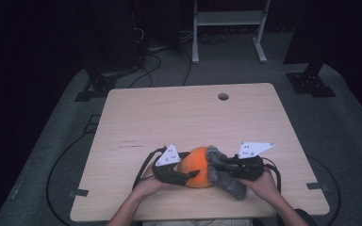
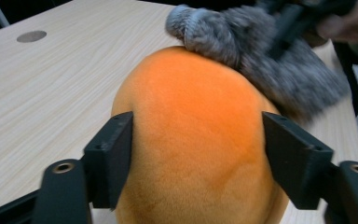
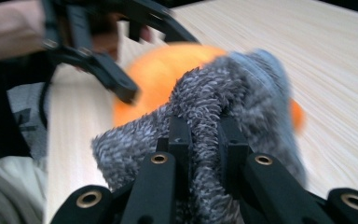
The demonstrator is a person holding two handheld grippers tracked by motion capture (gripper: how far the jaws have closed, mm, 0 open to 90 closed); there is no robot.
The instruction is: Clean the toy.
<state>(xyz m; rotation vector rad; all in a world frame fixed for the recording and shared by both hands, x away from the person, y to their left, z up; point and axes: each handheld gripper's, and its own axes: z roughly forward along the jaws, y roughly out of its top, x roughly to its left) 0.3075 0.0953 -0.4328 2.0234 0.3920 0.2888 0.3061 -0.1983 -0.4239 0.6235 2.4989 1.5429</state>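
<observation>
The left gripper grips a rounded orange plush ball, its two black jaws pressed against the ball's opposite flanks, as its own view shows. The ball rests on the near part of the pale wooden table, between the two grippers and touching both. The right gripper is clamped on a fluffy grey knitted sock, a fold of the fabric pinched tight between its jaws; the sock drapes against the ball's side nearest that gripper and over its top, so it lies between the right gripper and the ball. Seen from the right gripper, the left gripper's black jaw crosses in front of the ball. Beyond both grippers the tabletop is bare wood up to a round cable hole near the far edge. Past the table stand a white metal frame and loose black cables on the grey floor.
</observation>
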